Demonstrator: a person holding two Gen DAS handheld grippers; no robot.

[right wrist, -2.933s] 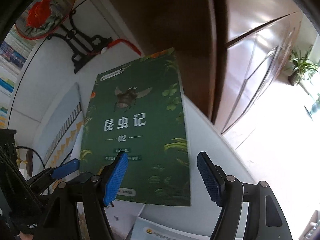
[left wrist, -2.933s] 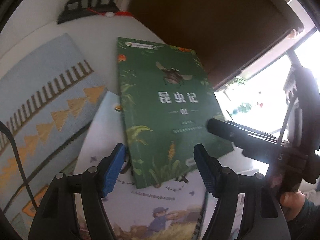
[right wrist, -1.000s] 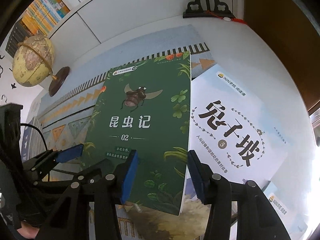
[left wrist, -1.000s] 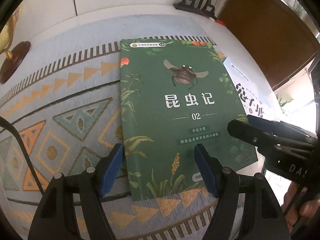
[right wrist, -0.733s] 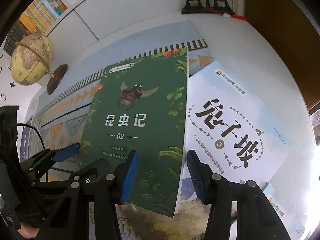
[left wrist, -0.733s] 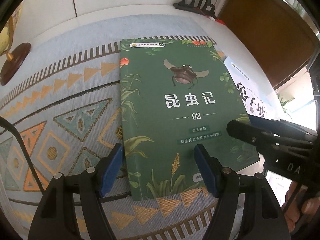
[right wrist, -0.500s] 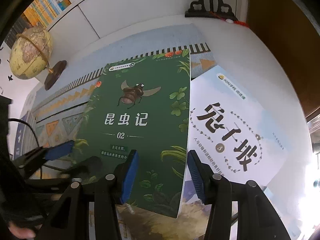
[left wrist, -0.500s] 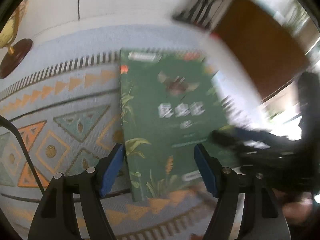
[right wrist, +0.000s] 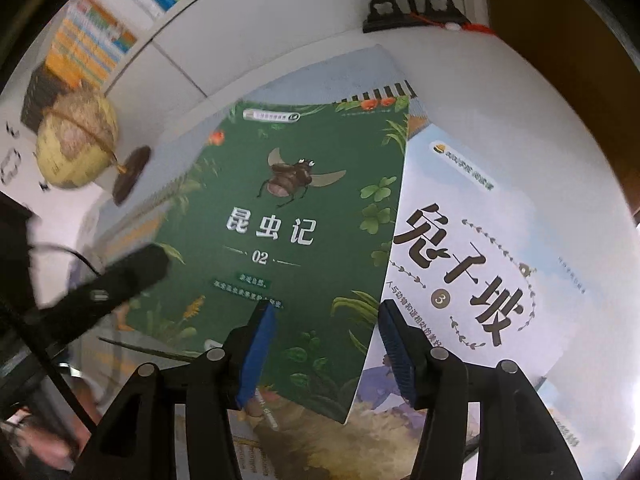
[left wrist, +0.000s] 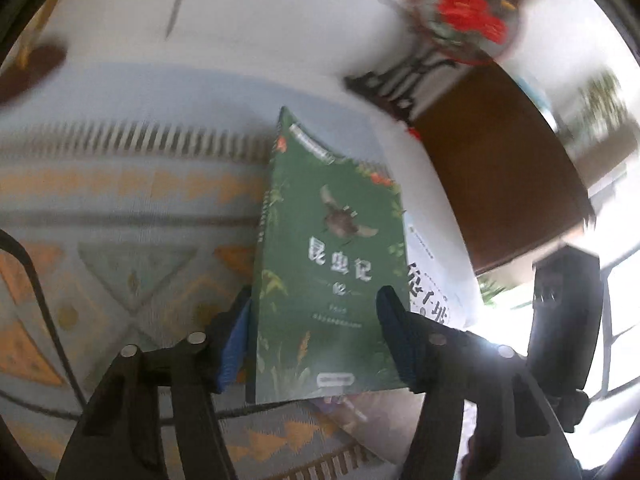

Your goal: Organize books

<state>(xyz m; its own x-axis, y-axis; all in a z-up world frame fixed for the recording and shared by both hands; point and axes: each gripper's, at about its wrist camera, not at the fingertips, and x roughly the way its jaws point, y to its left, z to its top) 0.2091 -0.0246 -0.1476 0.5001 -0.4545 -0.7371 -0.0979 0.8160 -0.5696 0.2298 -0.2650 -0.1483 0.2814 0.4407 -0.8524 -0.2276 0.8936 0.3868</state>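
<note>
Green book (right wrist: 288,216) looks thin, light and floppy; grip its six-o'clock edge. Both the left claw (left wrist: 314,340) and right claw (right wrist: 326,350) gape, released.

1. Under me is a white table (right wrist: 500,92), bare along its far edge.
2. A pale blue patterned mat (left wrist: 120,208), with orange triangles and a striped border, covers much of the table.
3. A green book (right wrist: 288,216) with a beetle on its cover lies partly on the mat; its right edge overlaps a white-and-blue book (right wrist: 492,264).
4. A globe (right wrist: 76,144) on a dark round base stands at the far left.
5. A black ornamental stand (right wrist: 412,4) sits at the far edge.
</note>
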